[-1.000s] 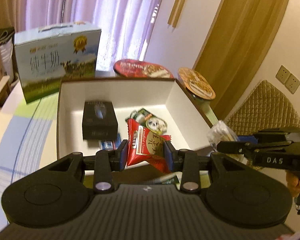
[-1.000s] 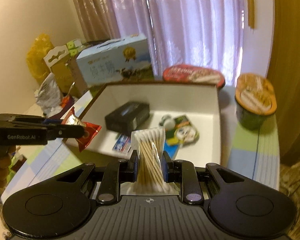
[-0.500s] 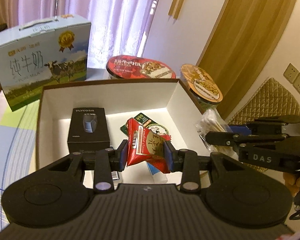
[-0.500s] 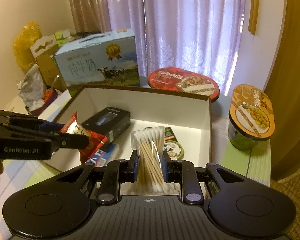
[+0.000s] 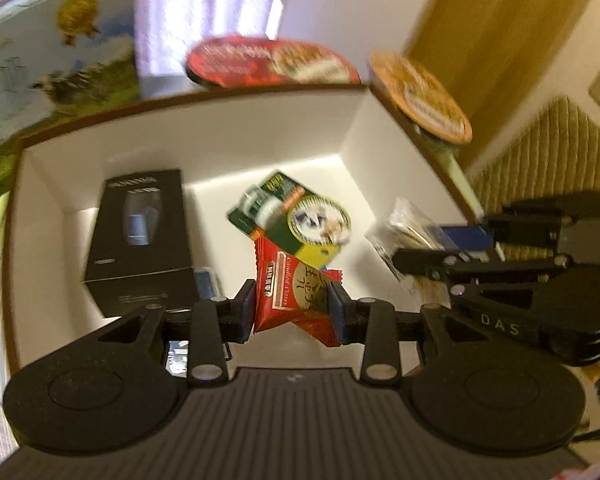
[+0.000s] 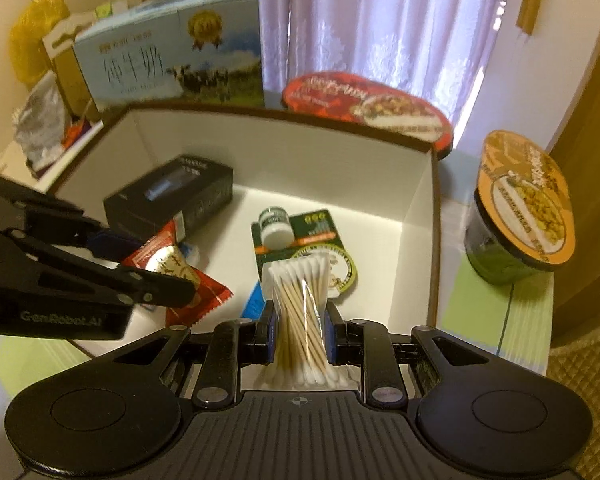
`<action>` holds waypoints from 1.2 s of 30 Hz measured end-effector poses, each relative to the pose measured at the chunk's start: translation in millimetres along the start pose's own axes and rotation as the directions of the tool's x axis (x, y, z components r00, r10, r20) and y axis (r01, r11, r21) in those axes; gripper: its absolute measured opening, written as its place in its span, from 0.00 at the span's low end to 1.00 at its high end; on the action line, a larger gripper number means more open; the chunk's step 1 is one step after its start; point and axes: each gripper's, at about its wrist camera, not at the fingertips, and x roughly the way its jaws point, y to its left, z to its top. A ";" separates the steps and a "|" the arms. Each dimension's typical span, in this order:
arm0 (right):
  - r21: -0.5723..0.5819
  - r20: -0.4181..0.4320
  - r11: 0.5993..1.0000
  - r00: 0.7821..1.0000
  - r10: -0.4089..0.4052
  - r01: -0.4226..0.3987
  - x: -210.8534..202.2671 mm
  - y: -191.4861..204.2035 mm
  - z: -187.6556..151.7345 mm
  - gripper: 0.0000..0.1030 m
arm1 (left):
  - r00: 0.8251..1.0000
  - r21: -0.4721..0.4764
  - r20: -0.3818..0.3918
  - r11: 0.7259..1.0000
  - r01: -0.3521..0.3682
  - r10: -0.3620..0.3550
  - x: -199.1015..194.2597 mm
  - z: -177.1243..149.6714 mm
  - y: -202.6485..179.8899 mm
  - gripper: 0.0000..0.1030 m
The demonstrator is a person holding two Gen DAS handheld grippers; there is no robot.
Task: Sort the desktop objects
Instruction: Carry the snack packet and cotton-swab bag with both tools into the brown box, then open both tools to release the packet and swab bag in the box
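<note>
Your left gripper [image 5: 292, 312] squeezes the red candy packet [image 5: 296, 292]; your right gripper [image 6: 300, 338] squeezes the cotton swabs [image 6: 300, 312], both over the white box [image 6: 340, 152].

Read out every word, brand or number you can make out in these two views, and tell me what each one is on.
"Candied Dates": red snack packet held in the left gripper.
"DAS": side of the right gripper.
"GenRobot.AI": side of the left gripper, right wrist view.
"999": green card in the white box.
Chinese characters, unread: milk carton.
Too blurred: black box, noodle bowl lids, cotton swab pack.
</note>
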 end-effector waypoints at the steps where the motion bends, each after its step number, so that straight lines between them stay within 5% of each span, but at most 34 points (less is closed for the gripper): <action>1: -0.006 -0.009 1.000 1.000 -0.002 0.002 3.1 -0.4 0.2 0.19 | 1.000 0.011 -0.021 1.000 -0.006 0.006 5.7 1.9 -0.4 0.31; 15: -0.064 -0.110 0.998 0.994 -0.007 0.000 29.2 -6.8 -7.7 0.19 | 0.968 0.104 -0.240 0.993 -0.055 0.079 66.4 5.3 -1.9 0.34; 28: -0.130 -0.129 0.992 0.991 -0.025 0.008 38.8 -1.2 -9.3 0.20 | 0.972 0.099 -0.219 0.993 -0.060 0.081 56.2 4.7 4.5 0.59; 36: -0.121 -0.058 0.992 0.998 0.017 -0.024 22.0 4.0 -12.1 0.54 | 0.979 0.116 -0.167 0.989 -0.096 0.115 33.6 0.1 4.8 0.77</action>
